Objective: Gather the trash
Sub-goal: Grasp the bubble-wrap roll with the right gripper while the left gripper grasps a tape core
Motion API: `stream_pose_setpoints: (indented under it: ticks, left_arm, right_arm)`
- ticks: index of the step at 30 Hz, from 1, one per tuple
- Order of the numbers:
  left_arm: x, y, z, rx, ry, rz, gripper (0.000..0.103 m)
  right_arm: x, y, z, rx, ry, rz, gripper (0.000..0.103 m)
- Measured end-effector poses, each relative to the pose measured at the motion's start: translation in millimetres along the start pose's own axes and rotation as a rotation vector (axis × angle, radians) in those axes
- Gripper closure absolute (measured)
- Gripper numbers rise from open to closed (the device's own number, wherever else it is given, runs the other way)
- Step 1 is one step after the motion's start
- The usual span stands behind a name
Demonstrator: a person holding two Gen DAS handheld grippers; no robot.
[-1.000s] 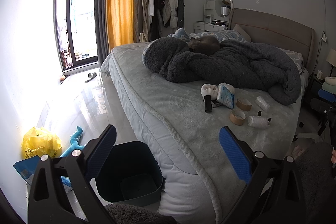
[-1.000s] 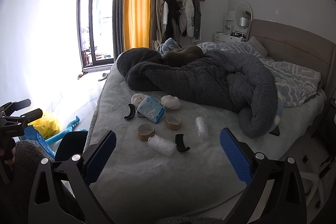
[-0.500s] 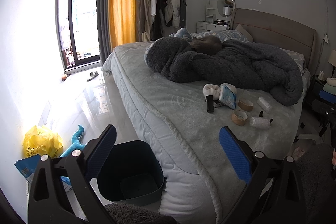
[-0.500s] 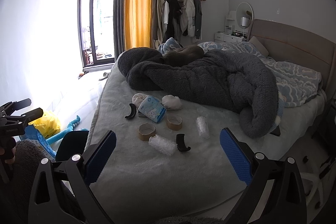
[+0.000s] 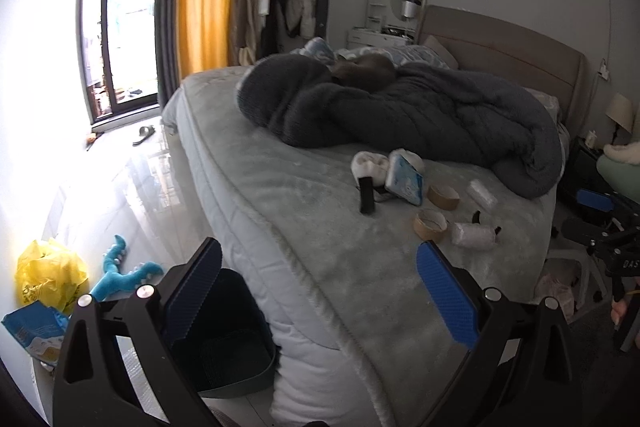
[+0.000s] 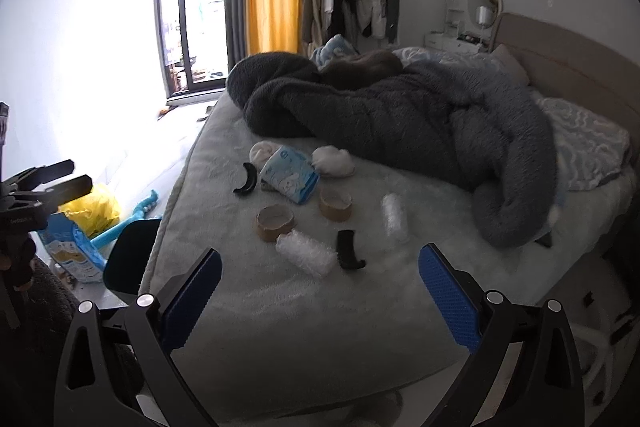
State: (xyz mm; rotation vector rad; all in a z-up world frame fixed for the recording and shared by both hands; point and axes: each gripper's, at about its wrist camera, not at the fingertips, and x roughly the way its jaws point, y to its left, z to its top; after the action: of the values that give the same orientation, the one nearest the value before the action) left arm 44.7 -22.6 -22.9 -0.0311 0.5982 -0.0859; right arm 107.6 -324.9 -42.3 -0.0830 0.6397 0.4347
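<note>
Right gripper (image 6: 320,291) jaws wide, just narrowing, empty above bed (image 6: 280,327); left gripper (image 5: 320,291) wide, empty

I see bare bedsheet (image 6: 280,327) straight ahead at twelve o'clock, open for a gripper. Beyond it, a bubble-wrap roll (image 6: 306,254), black clip (image 6: 349,251) and tape rolls (image 6: 276,222) crowd together; the grey duvet (image 6: 420,123) blocks farther on.

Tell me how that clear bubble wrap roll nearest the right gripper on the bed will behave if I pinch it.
The clear bubble wrap roll looks air-filled, so it is probably very light and will squash between the jaws. It lies on its side on the plush grey bed cover, so a nudge may roll it, though the soft pile should slow it. Its glossy film could be slippery.
</note>
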Motion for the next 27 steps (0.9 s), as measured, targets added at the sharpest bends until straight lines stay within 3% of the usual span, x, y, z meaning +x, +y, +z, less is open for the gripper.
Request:
stream_pose_setpoints:
  ticks: [1,3,11,17,27]
  left_arm:
    - [7.0,-4.0,-1.2,0.011,0.01,-0.007,0.004]
    - [17.4,-7.8,-2.2,0.023,0.019,-0.016,0.004]
    - [57.9,-13.2,-0.8,0.016,0.074,-0.074,0.013]
    - [84.1,-17.2,4.7,0.019,0.079,-0.069,0.014]
    - [113.7,-24.3,15.1,-0.035,0.087,-0.111,0.015]
  right_arm:
    - [6.9,-2.4,-1.8,0.001,0.014,0.017,0.019]
    - [20.5,-4.1,-6.5,-0.013,0.046,0.051,0.026]
    - [53.9,-0.2,-6.7,-0.113,0.106,0.186,0.029]
    - [87.8,12.3,1.7,-0.252,0.144,0.177,0.037]
    - [122.2,4.8,7.8,-0.315,0.185,0.194,0.044]
